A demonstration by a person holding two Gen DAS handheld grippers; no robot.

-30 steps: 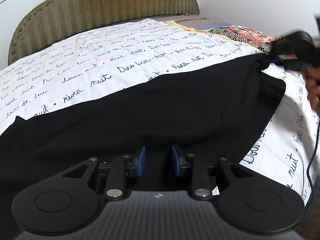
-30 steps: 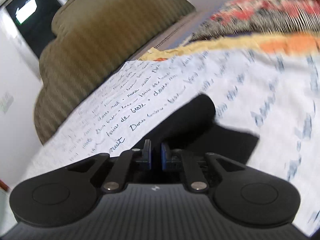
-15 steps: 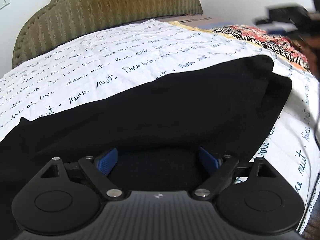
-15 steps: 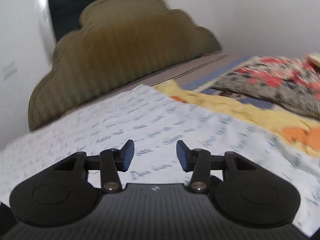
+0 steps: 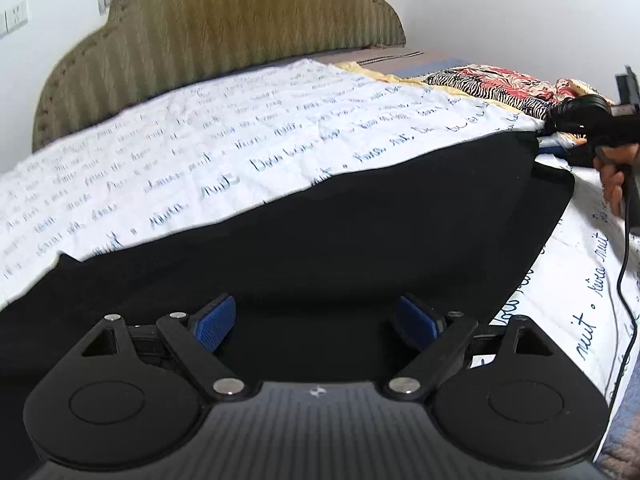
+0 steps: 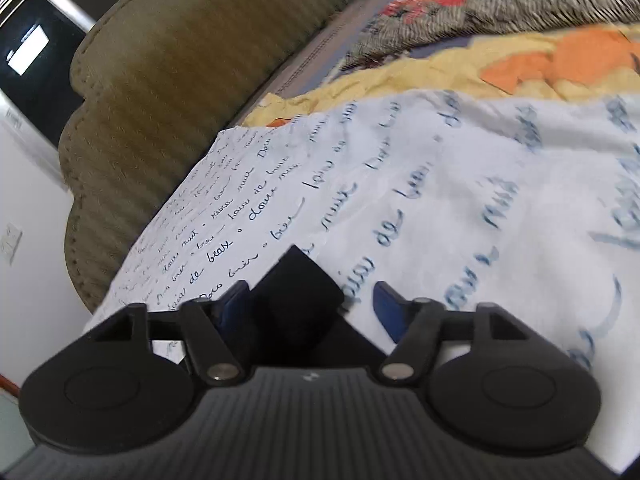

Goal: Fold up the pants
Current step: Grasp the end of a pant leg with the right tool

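Two grippers are at work over a bed. The black pants (image 5: 320, 224) lie spread flat across the white sheet with blue writing (image 5: 224, 148), running from the near left side to the far right, with a padded green headboard (image 5: 224, 40) behind. The left gripper (image 5: 316, 322) hangs low over the near part of the pants with its blue pads wide apart, and it holds nothing. The right gripper (image 6: 316, 308) is over at the far right end of the pants. A black corner of the cloth pokes up between its pads, close against the left one, with a gap to the right one. Its jaws are closing on that corner, but they do not pinch it yet. In the left view you can also see a hand (image 5: 612, 168) holding that tool at the edge of the pants. I think the pants are soft, floppy and light. They will sag and bend wherever they are lifted, and they may slip if only a tiny bit is pinched. The best places to grab look like the corners and the edges, one at each end, so the cloth stays flat when it is lifted over. A colorful blanket (image 6: 500, 0) lies past the sheet.
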